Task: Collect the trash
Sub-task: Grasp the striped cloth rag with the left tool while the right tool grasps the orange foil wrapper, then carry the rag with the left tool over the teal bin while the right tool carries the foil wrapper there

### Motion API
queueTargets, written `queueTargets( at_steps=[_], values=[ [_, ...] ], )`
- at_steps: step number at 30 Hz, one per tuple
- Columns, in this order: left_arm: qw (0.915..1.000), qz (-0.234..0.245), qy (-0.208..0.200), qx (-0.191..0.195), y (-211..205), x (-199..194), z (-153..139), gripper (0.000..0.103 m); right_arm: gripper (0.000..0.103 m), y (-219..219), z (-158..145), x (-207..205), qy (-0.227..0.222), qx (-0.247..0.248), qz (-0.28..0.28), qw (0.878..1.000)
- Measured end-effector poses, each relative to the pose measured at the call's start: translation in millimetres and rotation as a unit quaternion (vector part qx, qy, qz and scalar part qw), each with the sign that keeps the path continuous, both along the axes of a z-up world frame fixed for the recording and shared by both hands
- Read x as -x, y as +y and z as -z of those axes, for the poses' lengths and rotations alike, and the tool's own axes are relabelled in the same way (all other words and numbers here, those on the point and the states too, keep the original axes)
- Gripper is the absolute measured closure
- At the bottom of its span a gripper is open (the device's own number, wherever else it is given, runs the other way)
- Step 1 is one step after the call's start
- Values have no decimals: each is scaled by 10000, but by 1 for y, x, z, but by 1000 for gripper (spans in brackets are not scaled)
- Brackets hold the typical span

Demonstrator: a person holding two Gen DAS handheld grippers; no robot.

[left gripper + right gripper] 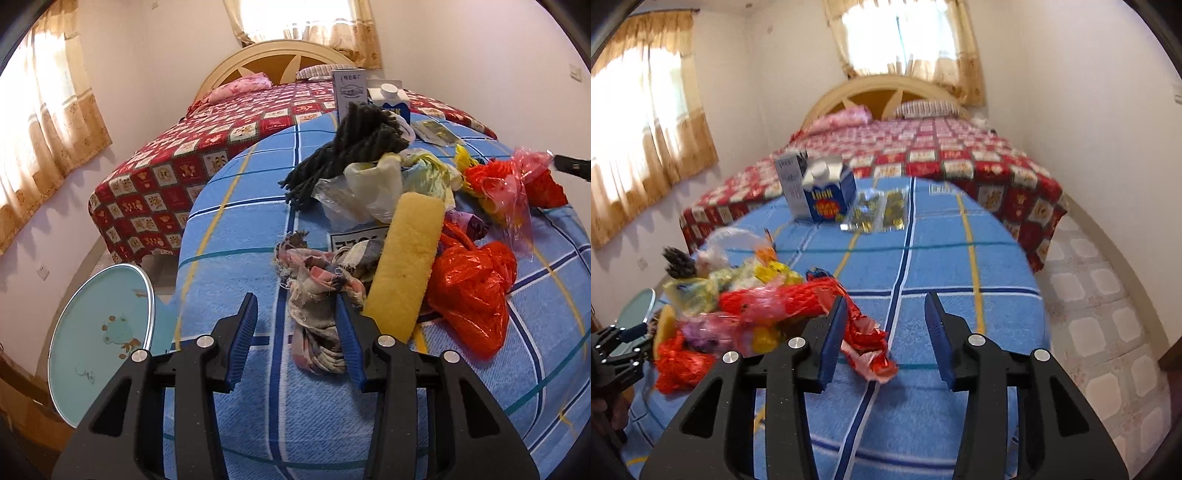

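Most of the trash pile [424,206] already sits gathered on your bench [258,229], both hand-held grippers, left [295,314] and right [886,314], gape empty, with the milk carton [829,194] and wrappers [882,210] left.

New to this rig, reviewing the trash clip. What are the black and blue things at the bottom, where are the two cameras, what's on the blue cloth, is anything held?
They are two hand-held grippers, no robot arm; each carries a fisheye camera looking along its fingers. In the left wrist view, the left gripper is open, its right-hand finger against a frayed rag, gripping nothing. In the right wrist view, the right gripper is open and empty beside red foil wrappers. On the blue checked cloth: yellow sponge, grey mop yarn, orange bag, plastic bags, a milk carton.
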State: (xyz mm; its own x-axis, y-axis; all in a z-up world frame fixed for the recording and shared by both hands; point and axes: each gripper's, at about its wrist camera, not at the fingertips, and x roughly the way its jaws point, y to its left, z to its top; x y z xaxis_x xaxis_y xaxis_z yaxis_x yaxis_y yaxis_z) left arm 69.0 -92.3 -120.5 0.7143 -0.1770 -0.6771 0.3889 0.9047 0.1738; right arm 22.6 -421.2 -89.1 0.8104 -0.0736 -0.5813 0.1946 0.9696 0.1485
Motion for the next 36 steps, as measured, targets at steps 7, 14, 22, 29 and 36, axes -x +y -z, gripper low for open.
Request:
queueTargets(
  at_steps=[7, 14, 22, 29, 36],
  values=[
    [9995, 322, -15, -40, -9, 6, 2, 90, 60, 17, 41, -35, 877, -167, -584, 9943],
    [9991, 396, 4, 136, -3, 6, -6, 95, 85, 23, 47, -31, 959, -172, -734, 9925],
    [9987, 275, -311, 303, 16, 10, -38, 96, 85, 0, 8, -8, 282, 105, -58, 9995],
    [9982, 6, -494, 342, 39, 10, -56, 97, 85, 16, -41, 7, -389, 423, -96, 9983],
    [9965, -252, -690, 394, 58, 4, -64, 98, 85, 89, -50, -21, -509, 515, -1010, 9922]
  ],
)
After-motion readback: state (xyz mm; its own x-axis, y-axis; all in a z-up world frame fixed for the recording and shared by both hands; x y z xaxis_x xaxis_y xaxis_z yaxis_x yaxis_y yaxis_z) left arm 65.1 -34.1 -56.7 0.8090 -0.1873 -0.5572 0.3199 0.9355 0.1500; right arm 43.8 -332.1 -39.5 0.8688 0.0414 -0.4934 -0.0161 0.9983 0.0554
